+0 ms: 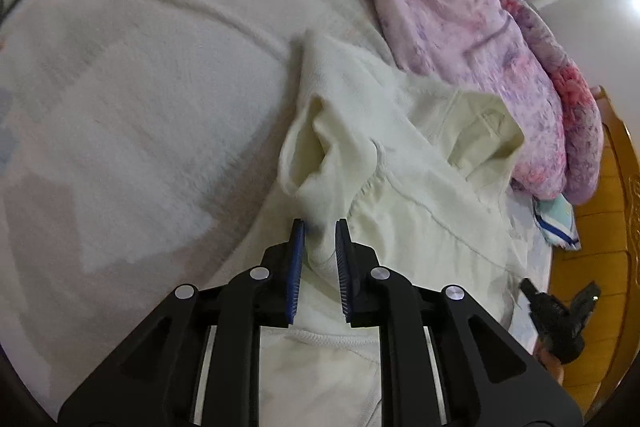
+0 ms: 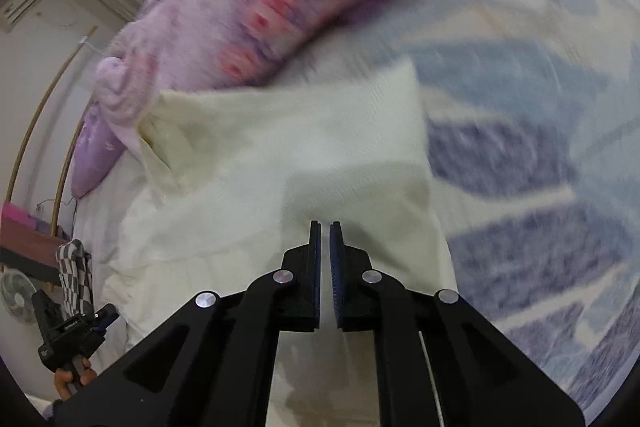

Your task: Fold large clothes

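A cream-white hooded sweatshirt lies rumpled on the bed. My left gripper is shut on a bunched sleeve of it, whose open cuff stands up just beyond the fingertips. In the right wrist view the same sweatshirt spreads out below my right gripper. Its jaws are almost closed with a thin gap, and no cloth shows between them. The right gripper also shows at the lower right of the left view. The left gripper shows at the lower left of the right view.
A white fleece blanket covers the bed to the left. A rolled pink and purple quilt lies along the far side. A blue patterned sheet lies to the right. A wooden bed frame bounds the right edge.
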Available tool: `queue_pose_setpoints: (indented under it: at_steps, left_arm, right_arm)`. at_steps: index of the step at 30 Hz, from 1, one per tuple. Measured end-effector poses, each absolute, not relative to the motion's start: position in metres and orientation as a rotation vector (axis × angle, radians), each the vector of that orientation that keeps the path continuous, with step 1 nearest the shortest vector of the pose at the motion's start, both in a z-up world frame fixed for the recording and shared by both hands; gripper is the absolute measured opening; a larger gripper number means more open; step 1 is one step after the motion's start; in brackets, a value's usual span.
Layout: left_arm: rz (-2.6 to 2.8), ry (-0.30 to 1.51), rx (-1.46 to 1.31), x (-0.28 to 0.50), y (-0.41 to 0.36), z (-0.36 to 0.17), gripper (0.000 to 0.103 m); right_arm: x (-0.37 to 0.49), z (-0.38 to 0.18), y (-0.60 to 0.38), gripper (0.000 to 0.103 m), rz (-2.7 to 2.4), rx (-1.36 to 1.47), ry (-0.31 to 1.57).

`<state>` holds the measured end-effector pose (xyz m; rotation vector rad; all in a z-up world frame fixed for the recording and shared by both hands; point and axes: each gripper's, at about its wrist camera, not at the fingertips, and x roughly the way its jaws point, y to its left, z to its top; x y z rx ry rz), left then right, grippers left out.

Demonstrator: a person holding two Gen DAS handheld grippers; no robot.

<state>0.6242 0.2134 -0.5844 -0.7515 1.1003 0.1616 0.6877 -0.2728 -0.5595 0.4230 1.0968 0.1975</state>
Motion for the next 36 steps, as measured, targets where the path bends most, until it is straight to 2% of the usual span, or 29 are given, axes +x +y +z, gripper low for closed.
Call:
queue_pose_setpoints:
  at_steps: [3, 5, 8, 10, 11, 12, 13, 14, 15, 16, 18, 24, 26, 27, 28, 29, 30, 31, 36]
  left_arm:
    - [0.194, 1.112, -0.774, 0.63, 0.22, -0.589, 0.016]
    - [0.198, 1.12, -0.787, 0.635, 0.223, -0.588, 0.016]
    - [0.177, 1.105, -0.766, 0.65, 0.225, -0.579, 0.016]
    - [0.168, 1.108, -0.748, 0.66, 0.224, -0.578, 0.026]
    - [0.169, 1.112, -0.741, 0.667, 0.224, -0.579, 0.03]
    - [0.196, 1.111, -0.723, 0.676, 0.225, -0.579, 0.042]
    - [0.213, 1.099, -0.719, 0.683, 0.227, -0.578, 0.05]
    - [0.216, 1.074, -0.723, 0.693, 0.23, -0.576, 0.053]
    - [0.23, 1.059, -0.721, 0.699, 0.233, -0.574, 0.06]
    - [0.252, 1.043, -0.714, 0.707, 0.235, -0.572, 0.068]
    - [0.267, 1.039, -0.692, 0.725, 0.238, -0.575, 0.072]
    - [0.262, 1.216, -0.582, 0.776, 0.236, -0.617, 0.071]
    - [0.265, 1.248, -0.563, 0.783, 0.235, -0.624, 0.071]
    - [0.263, 1.257, -0.544, 0.785, 0.234, -0.628, 0.068]
    - [0.252, 1.244, -0.535, 0.786, 0.233, -0.628, 0.046]
    - [0.214, 1.229, -0.53, 0.787, 0.231, -0.627, 0.03]
    - [0.192, 1.227, -0.51, 0.788, 0.229, -0.624, 0.019]
    - [0.174, 1.215, -0.499, 0.788, 0.227, -0.62, 0.01]
    - [0.102, 1.096, -0.49, 0.762, 0.225, -0.577, 0.005]
  right_arm:
    - [0.708, -0.584, -0.267, 0.004, 0.123, 0.293, 1.18]
    - [0.718, -0.608, -0.271, 0.003, 0.114, 0.346, 1.246]
    - [0.72, -0.599, -0.276, 0.004, 0.113, 0.391, 1.25]
    - [0.719, -0.578, -0.282, 0.01, 0.137, 0.432, 1.183]
    - [0.72, -0.565, -0.287, 0.015, 0.114, 0.428, 1.135]
    - [0.724, -0.557, -0.291, 0.028, 0.082, 0.42, 1.102]
    - [0.727, -0.552, -0.294, 0.052, 0.06, 0.42, 1.085]
    - [0.731, -0.549, -0.297, 0.062, 0.035, 0.421, 1.074]
    - [0.739, -0.55, -0.3, 0.068, 0.015, 0.421, 1.075]
    - [0.747, -0.554, -0.302, 0.068, 0.02, 0.432, 1.088]
    - [0.76, -0.568, -0.306, 0.068, 0.033, 0.49, 1.13]
    - [0.779, -0.61, -0.318, 0.068, -0.017, 0.607, 1.209]
    - [0.779, -0.618, -0.322, 0.065, -0.029, 0.632, 1.212]
    - [0.778, -0.616, -0.323, 0.051, -0.022, 0.635, 1.19]
    - [0.777, -0.613, -0.324, 0.023, 0.008, 0.648, 1.169]
    - [0.776, -0.611, -0.325, 0.017, 0.023, 0.654, 1.164]
    - [0.772, -0.603, -0.325, 0.01, 0.053, 0.65, 1.141]
    - [0.768, -0.595, -0.325, 0.008, 0.073, 0.635, 1.116]
    - [0.731, -0.541, -0.331, 0.006, 0.156, 0.603, 0.971]
